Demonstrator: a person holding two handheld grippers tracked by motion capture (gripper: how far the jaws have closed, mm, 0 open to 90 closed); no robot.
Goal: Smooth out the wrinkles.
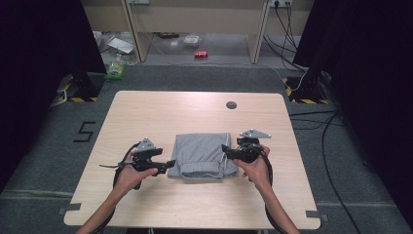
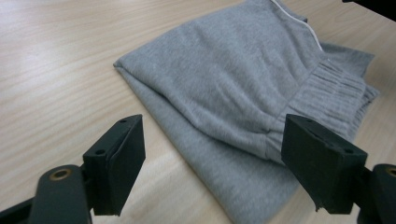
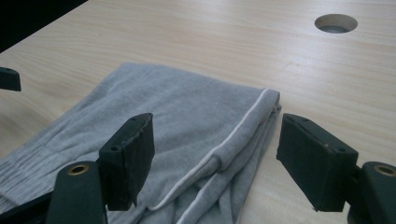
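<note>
Folded grey garment (image 3: 187, 126) between wide-apart jaws

This looks like a lab or test room. A plain wooden counter (image 1: 146, 112) stands on grey carpet (image 1: 44, 161), with black curtains (image 1: 39, 44) at both sides, cables (image 1: 321, 122) on the floor, and yellow-black tape (image 1: 78, 99) on stand feet.

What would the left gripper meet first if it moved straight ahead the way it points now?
Most likely the folded grey garment. The left gripper has open jaws aimed at the near folded edge, which lies flat on the table. Depth is unclear, so it might brush the tabletop first.
</note>
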